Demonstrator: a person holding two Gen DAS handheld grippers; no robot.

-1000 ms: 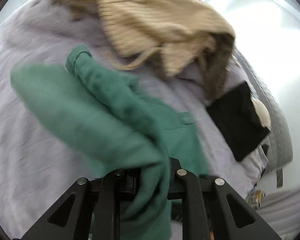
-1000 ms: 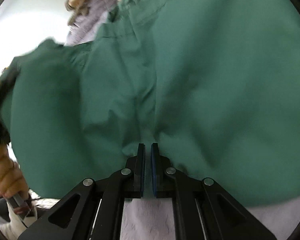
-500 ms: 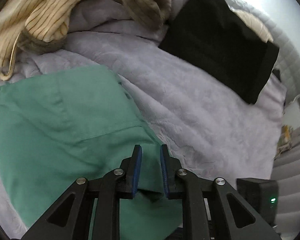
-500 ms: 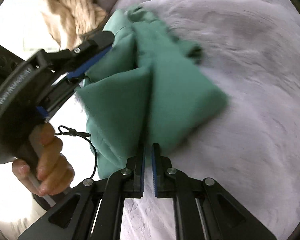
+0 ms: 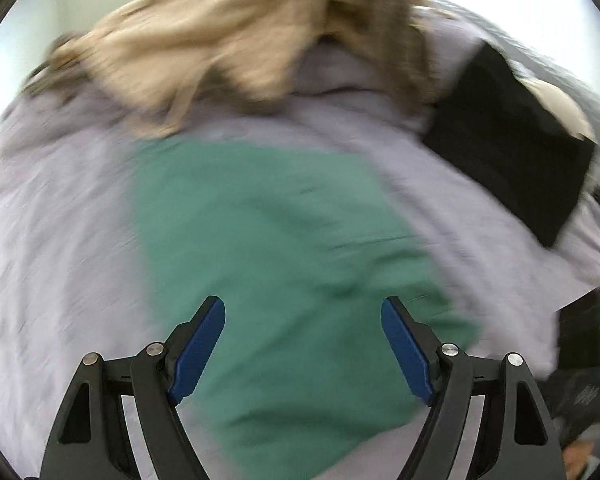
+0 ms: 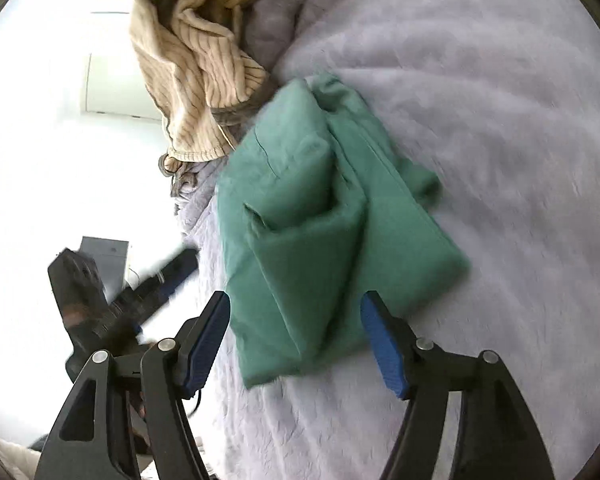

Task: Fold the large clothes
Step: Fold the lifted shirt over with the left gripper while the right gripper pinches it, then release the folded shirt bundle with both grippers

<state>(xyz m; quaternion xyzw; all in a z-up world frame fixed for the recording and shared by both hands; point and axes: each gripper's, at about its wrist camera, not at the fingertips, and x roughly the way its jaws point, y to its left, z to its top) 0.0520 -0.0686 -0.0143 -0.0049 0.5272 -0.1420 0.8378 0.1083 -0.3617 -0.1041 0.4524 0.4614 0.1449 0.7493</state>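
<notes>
Fuzzy lilac blanket (image 6: 480, 120) | folded green garment (image 6: 340, 232) lying flat | left gripper (image 5: 303, 344), right gripper (image 6: 296, 344) jaws just opened, empty

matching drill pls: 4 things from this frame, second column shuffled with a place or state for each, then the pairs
Things:
1. green garment
2. striped beige sweater
3. black folded cloth
4. right gripper

Places or states:
A. open, nothing between its pads
B. heaped at the far edge of the lilac blanket
C. folded, lying on the blanket in front of both grippers
D. flat on the blanket at the right of the left wrist view

Pairs: 1-C, 2-B, 3-D, 4-A
</notes>
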